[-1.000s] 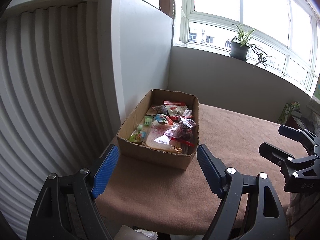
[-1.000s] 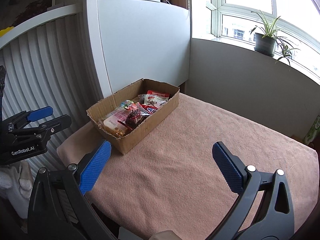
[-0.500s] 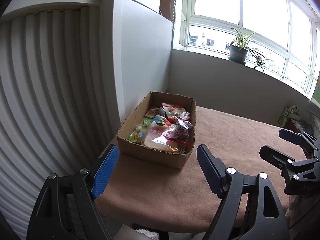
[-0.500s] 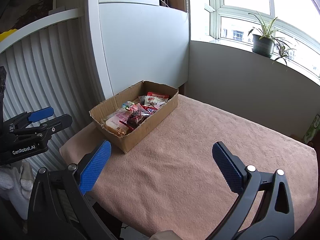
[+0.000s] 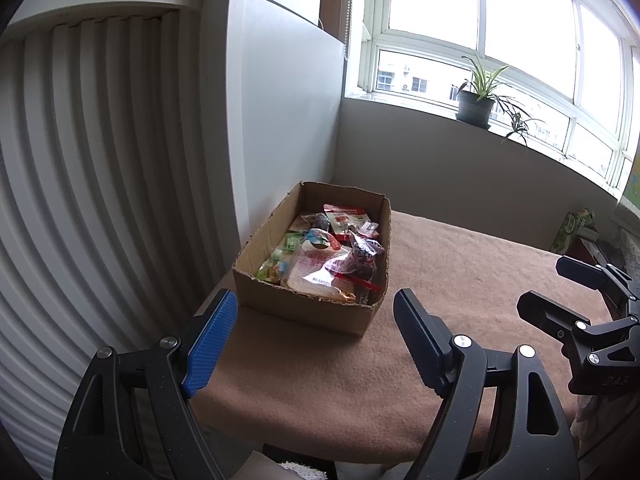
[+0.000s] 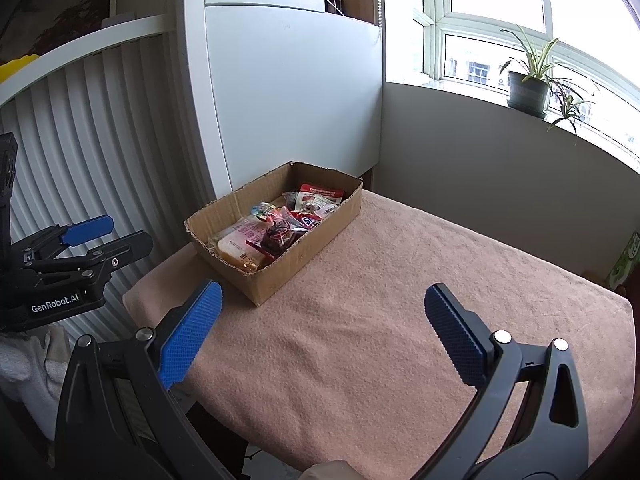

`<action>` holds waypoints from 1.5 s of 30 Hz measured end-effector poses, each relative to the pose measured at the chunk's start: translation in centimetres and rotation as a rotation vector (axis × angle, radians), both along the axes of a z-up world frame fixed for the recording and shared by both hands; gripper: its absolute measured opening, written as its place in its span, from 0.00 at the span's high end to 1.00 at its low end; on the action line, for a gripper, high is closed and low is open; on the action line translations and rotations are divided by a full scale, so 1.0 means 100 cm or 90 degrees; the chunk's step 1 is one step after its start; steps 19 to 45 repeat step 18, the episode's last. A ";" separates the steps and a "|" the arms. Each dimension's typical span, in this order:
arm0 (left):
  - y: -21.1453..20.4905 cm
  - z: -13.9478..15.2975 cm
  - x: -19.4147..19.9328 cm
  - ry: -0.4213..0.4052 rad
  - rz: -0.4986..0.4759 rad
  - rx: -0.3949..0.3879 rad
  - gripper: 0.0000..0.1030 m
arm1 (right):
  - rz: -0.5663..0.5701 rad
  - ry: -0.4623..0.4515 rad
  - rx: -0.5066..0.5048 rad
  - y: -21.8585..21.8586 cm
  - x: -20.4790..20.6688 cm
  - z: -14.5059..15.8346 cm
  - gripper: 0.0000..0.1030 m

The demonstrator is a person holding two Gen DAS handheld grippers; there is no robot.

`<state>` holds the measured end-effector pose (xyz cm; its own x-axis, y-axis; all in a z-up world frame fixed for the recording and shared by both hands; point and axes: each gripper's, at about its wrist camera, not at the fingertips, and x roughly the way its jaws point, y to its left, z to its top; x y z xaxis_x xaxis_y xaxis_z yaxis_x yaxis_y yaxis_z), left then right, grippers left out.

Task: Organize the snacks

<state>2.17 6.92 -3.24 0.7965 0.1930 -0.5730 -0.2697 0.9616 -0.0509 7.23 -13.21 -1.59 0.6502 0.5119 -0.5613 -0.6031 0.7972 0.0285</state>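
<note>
While both tools draw slightly back and up from a second ago, the left tool [image 5: 316, 336] and right tool [image 6: 322, 320] hang wide open and empty, and the snacks [image 5: 332, 256] all lie piled in the cardboard box [image 5: 308, 308] on the bench [image 6: 400, 320], fitting either stage.

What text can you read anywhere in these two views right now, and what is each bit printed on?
"GenRobot.AI": white lettering on the body of the left gripper, seen in the right wrist view.
A large white "S" on a red and blue snack packet in the cardboard box; the rest is hidden.
Print on the big clear packet, the other snack packets, the right gripper body and the green carton: too small or blurred to read.
</note>
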 end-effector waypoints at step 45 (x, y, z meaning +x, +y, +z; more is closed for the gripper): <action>0.002 -0.003 0.000 0.000 0.011 0.012 0.22 | -0.022 0.010 -0.005 -0.006 0.006 -0.005 0.00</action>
